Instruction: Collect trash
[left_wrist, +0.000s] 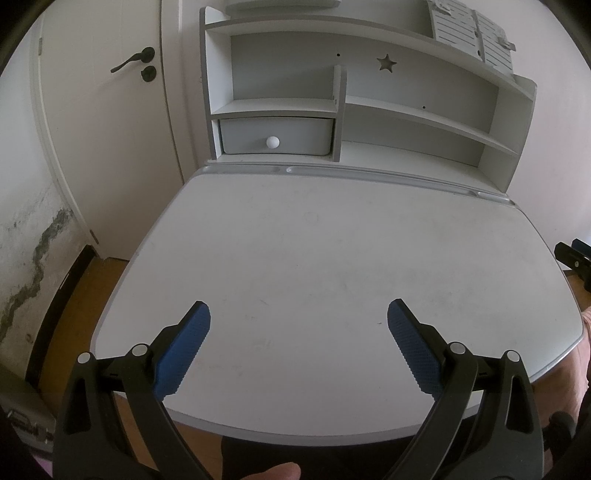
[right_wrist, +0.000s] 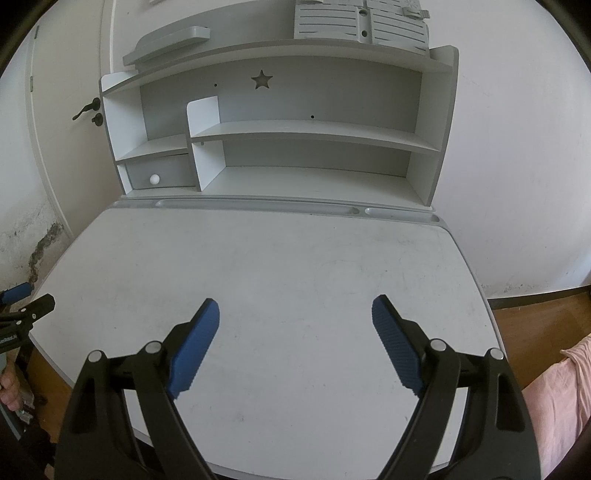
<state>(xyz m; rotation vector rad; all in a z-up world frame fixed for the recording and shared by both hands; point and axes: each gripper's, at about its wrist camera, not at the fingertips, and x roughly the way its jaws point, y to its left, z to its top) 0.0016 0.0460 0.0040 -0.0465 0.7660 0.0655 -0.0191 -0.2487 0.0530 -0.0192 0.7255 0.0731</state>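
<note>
Left gripper (left_wrist: 299, 317) hangs over the near edge of the desk (left_wrist: 332, 240), blue pads (left_wrist: 184, 350) spread wide, nothing between them. Right gripper (right_wrist: 295, 314) same deal: jaws wide apart, empty, over the near edge toward the right corner. Each gripper's tip pokes into the other's view at the side, so they sit side by side, apart.

No trash visible anywhere. Desk surface bare except faint scuffs. Shelf unit (right_wrist: 314, 133) along the far edge looks empty; its small drawer (left_wrist: 275, 134) at the far left corner is shut. Grey slatted panels (right_wrist: 362, 26) lie on top of the shelf unit, probably not trash. No bin visible either.

Handling is a guess only: household trash would likely be light, soft, crushable, so pinch at the bulk or a crumpled fold, gentle squeeze. Can't say where to grip until something shows. Likely either done or not started; can't tell which.
</note>
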